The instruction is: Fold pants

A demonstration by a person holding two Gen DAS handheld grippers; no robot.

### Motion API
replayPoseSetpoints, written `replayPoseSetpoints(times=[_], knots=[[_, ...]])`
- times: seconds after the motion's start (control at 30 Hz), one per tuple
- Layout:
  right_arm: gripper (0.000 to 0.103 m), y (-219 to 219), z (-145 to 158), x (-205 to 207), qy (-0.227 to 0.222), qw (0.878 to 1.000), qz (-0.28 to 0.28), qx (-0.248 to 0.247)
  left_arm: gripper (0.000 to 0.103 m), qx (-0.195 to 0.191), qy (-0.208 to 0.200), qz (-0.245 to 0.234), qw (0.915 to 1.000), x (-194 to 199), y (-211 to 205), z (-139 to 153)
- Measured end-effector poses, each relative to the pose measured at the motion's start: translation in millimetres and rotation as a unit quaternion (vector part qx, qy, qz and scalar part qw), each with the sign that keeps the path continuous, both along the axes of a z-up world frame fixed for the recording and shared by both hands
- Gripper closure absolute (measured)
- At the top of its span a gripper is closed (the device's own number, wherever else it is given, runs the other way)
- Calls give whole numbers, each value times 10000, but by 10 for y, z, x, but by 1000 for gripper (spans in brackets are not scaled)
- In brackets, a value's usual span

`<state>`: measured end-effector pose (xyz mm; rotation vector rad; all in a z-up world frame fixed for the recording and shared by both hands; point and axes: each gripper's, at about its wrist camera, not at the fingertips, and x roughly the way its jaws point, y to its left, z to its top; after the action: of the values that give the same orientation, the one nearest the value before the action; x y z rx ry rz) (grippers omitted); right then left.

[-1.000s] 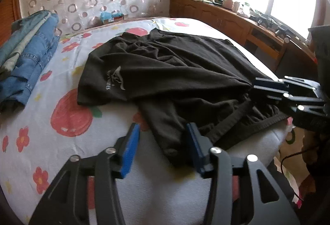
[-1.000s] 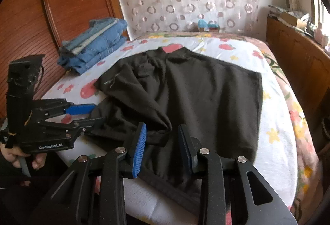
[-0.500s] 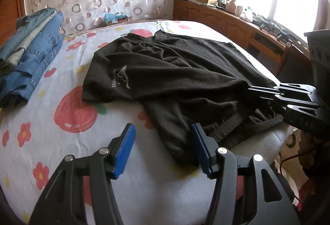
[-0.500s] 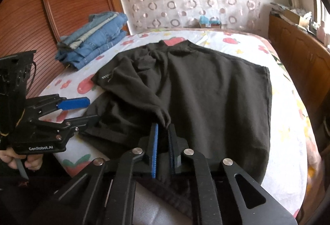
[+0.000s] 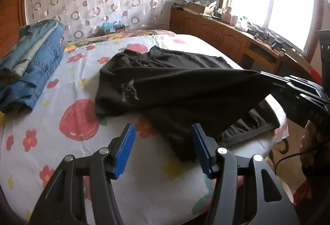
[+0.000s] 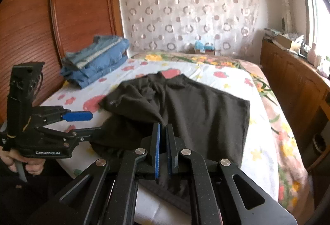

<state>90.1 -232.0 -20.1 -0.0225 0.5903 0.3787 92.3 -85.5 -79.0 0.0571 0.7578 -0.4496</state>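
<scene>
The right gripper (image 6: 163,149) has its blue-padded jaws pinched together on a fold of the black pants (image 6: 198,113); in the left wrist view the same gripper (image 5: 266,76) holds that cloth raised off the mattress, so the fabric stretches in a taut sheet from the pinch down toward the bed. The left gripper (image 5: 163,148) stands wide, its pads well apart and nothing between them; it hangs above the near edge of the bed, with the near corner of the pants lying just ahead of its right finger; in the right wrist view it (image 6: 90,123) sits at the left side of the garment, held in a bare hand (image 6: 24,163).

The pants lie spread across the middle of the bed (image 5: 51,152), on a white sheet printed with red fruit and flowers; a pale logo (image 5: 130,92) shows on the upper layer; a waistband edge lies along the bed's near right side. A stack of folded blue jeans (image 5: 31,68) rests at the far left, beside the wooden headboard (image 6: 41,29); a patterned curtain (image 6: 185,8) hangs behind; a wooden cabinet (image 5: 222,39) runs under the window.
</scene>
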Motion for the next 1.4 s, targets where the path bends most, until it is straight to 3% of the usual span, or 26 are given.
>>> replayPoseSetpoints(times=[0.23, 0.4, 0.63, 1.03, 1.1, 1.4], knots=[[100, -171, 231, -193, -342, 9992, -210, -3, 47, -7, -100, -57, 9999, -12, -80, 114], [100, -353, 245, -321, -326, 9988, -371, -12, 47, -7, -109, -130, 9999, -14, -151, 126], [100, -580, 95, -466, -110, 9981, -609, -19, 47, 58, -99, -221, 9997, -26, -249, 112], [100, -702, -356, -432, 632, 9956, -698, 36, 47, 212, 55, -217, 9995, 15, -359, -18], [100, -720, -397, -436, 693, 9950, -715, 40, 47, 364, 133, -200, 9990, 35, -378, -87], [100, -751, -446, -412, 814, 9939, -743, 98, 47, 283, 317, -186, 9989, 59, -348, -207]])
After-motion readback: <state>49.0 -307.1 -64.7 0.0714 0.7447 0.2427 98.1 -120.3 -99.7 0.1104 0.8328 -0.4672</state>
